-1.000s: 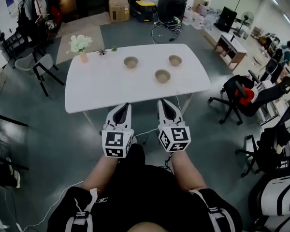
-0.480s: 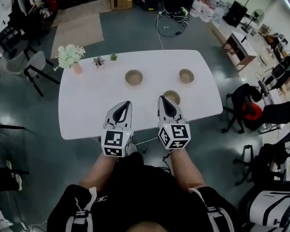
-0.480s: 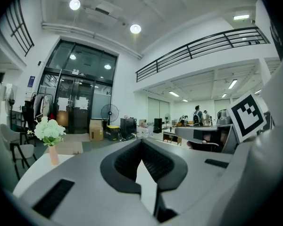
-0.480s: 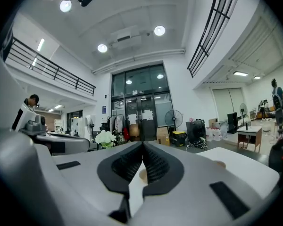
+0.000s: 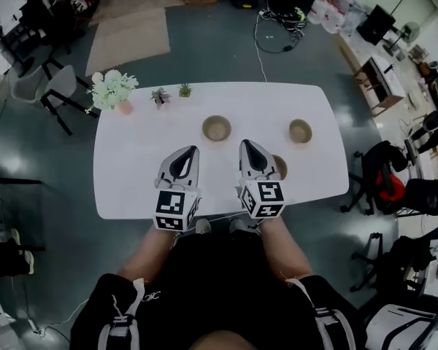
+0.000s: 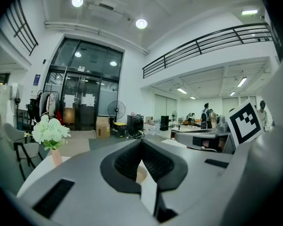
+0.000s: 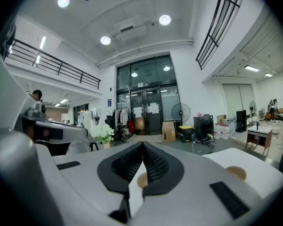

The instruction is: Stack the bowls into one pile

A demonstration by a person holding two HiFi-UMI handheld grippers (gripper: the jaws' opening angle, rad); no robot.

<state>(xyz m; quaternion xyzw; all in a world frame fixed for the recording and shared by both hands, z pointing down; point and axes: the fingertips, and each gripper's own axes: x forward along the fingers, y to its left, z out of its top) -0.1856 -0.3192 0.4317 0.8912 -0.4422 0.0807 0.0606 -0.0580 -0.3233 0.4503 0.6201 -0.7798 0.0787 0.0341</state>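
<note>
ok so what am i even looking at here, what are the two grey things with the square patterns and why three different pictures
There is no robot here: a person holds a hand-held gripper in each hand, and the cubes with square markers are parts of those grippers. The top-down picture comes from a camera on the person's head. It shows the left gripper and the right gripper over the near side of a white table. The other two pictures come from a camera riding on each gripper, looking along its jaws. In both, the jaws are together and hold nothing. On the table are three brown bowls: one in the middle, one to the right, and one partly hidden behind the right gripper. At the far left corner stand a vase of white flowers and two small plants.
</note>
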